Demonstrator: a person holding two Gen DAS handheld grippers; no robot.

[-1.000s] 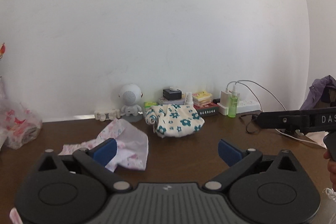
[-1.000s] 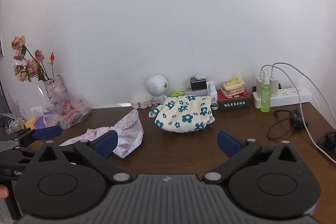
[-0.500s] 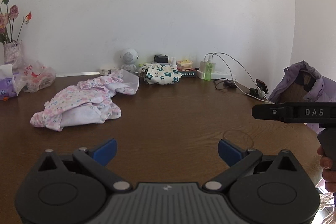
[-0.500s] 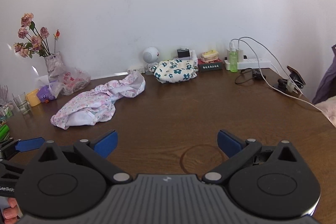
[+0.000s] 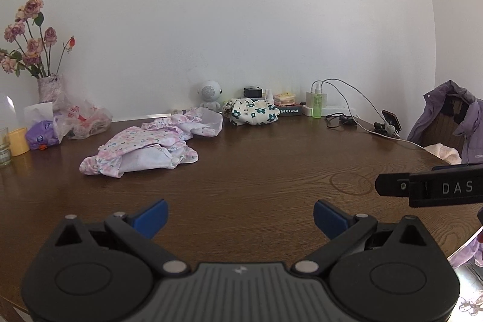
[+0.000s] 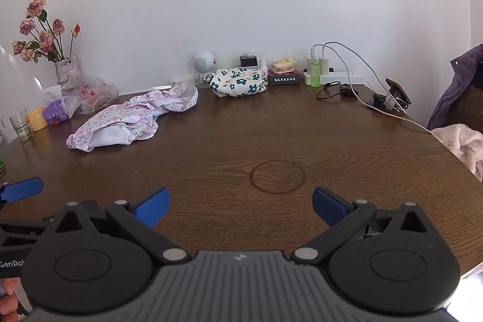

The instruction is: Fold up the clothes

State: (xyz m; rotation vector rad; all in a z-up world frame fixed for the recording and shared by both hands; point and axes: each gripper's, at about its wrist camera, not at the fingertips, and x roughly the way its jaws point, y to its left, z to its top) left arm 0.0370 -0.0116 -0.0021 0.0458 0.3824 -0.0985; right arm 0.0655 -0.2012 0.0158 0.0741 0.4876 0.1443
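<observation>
Left wrist view: I've pulled both tongs back from the far edge over the last second. Before, my left gripper (image 5: 240, 215) sat right at the pink garment (image 5: 148, 145); now it's near the front edge of the table (image 5: 271, 171), well apart from the cloth. Jaws wide open, nothing held. Same for my right gripper (image 6: 238, 205): wide open, empty.

Meaning for the task: nothing folded yet. The pink garment lies crumpled back-left, the floral one (image 5: 252, 112) bunched by the wall. The bare wood in front looks like my folding area (judgement only), so a pick comes next.

View differences: left wrist shows the right tong's side bar marked DAS. Right wrist shows my left tong's blue pad (image 6: 22, 189), a glass (image 6: 21, 124), the pale fluffy cloth (image 6: 462, 144) at right and the table ring (image 6: 277, 175) dead ahead.
</observation>
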